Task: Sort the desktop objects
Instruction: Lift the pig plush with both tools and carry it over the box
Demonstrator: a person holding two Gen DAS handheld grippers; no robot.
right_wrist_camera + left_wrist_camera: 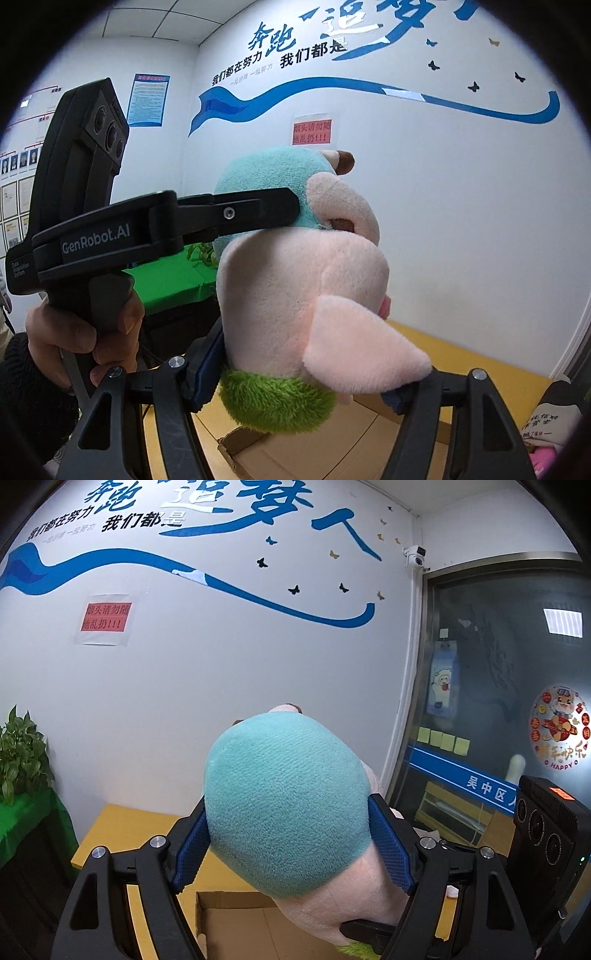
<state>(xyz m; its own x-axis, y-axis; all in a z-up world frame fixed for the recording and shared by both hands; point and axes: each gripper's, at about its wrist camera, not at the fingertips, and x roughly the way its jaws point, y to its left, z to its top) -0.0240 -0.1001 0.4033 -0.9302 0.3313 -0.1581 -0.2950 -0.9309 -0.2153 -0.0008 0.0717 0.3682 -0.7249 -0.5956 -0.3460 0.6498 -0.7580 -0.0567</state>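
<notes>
Plush (pixel 288 805) sits clamped in both my grippers, left (pixel 288 845) and right (pixel 299 387), above box (pixel 236 915).

cardboard box (pixel 236 904) cut off below, plush toy (pixel 288 805) face hidden

I see a white wall (pixel 229 657) painted with a blue ribbon (pixel 221 579) and large Chinese lettering, a red notice (pixel 104 617) taped below it. To its right stands a dark glass door (pixel 498 686) with yellow sticky notes (pixel 443 740) and a security camera (pixel 415 555) above. A leafy plant (pixel 20 753) sits on green cloth (pixel 33 816) by the yellow tabletop (pixel 107 827)'s left edge.
</notes>
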